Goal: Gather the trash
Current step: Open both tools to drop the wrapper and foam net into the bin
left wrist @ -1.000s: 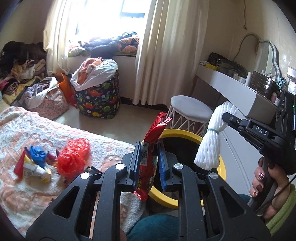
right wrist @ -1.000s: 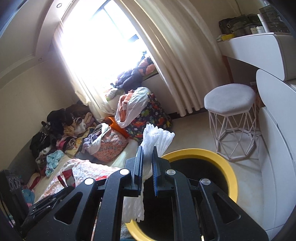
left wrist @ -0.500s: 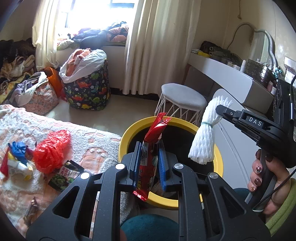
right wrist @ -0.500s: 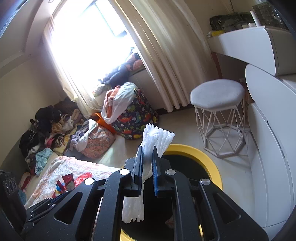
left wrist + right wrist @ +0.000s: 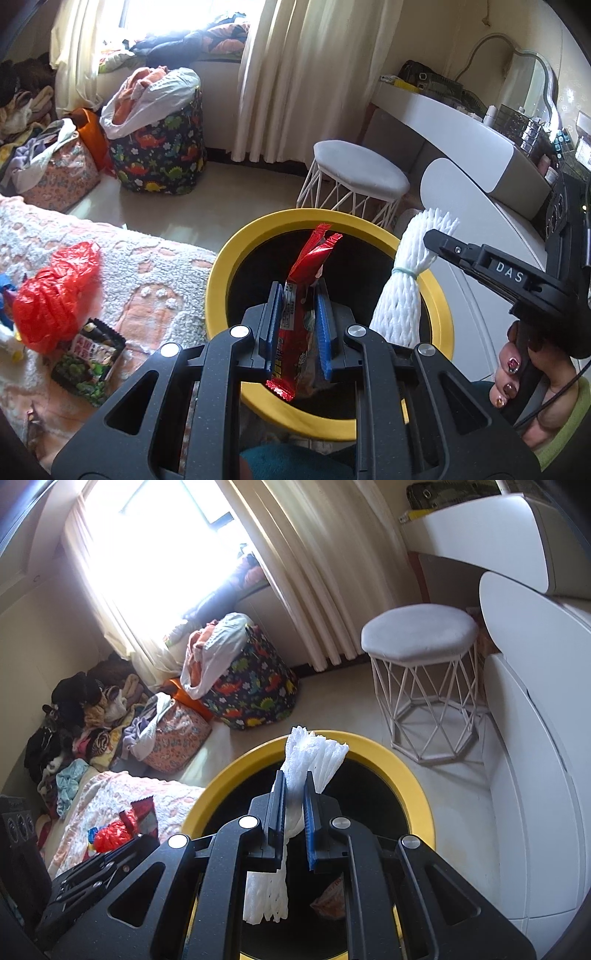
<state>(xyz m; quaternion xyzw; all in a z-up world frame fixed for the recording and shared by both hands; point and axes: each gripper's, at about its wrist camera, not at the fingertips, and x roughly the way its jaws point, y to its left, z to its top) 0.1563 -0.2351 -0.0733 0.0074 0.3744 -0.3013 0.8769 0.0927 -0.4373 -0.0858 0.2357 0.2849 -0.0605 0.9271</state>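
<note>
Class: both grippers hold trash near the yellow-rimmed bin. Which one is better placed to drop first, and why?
Probably the right gripper: its white foam net bundle hangs above the yellow-rimmed black bin opening.

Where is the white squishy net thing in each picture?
Left wrist view: the white foam net hangs at right, pinched by the right claw above the yellow bin.
Right wrist view: centre, between that claw's fingers.
Shared landmark: the white stool.

Window (image 5: 155,542) blown out; fisheye edges warped, dark.
</note>
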